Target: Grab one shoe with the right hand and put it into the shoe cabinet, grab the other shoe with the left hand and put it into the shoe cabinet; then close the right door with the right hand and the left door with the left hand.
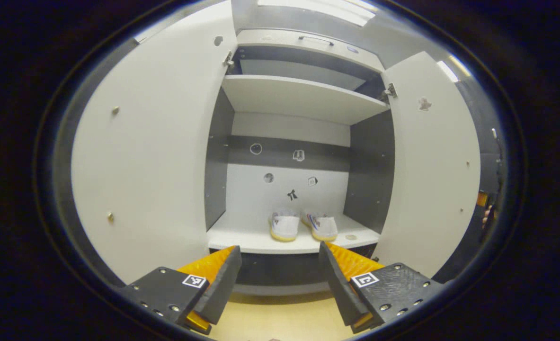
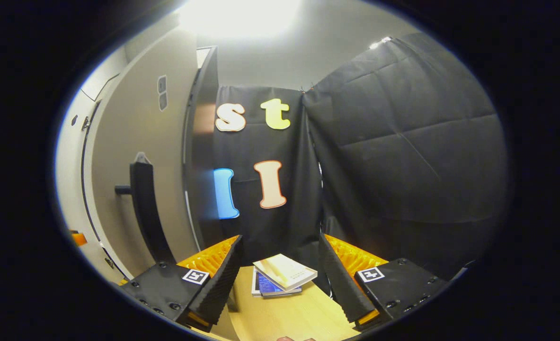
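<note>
In the left gripper view the shoe cabinet [image 1: 303, 99] stands open ahead, its left door [image 1: 152, 156] and right door [image 1: 431, 166] both swung wide. Two white shoes with yellow soles sit side by side on the bottom shelf [image 1: 242, 237]: one shoe [image 1: 284, 226] on the left, the other shoe [image 1: 321, 226] on the right. My left gripper [image 1: 280, 279] is open and empty, in front of and below the shelf. In the right gripper view my right gripper [image 2: 280, 279] is open and empty, beside the outer face of a cabinet door [image 2: 133, 156] with a black handle [image 2: 145, 208].
A small stack of books [image 2: 282, 277] lies on the wooden floor [image 2: 284, 312] beyond the right gripper. Black cloth [image 2: 403, 156] hangs behind it. An upper shelf [image 1: 303, 97] spans the cabinet. A hand [image 1: 487, 215] shows at the far right edge past the right door.
</note>
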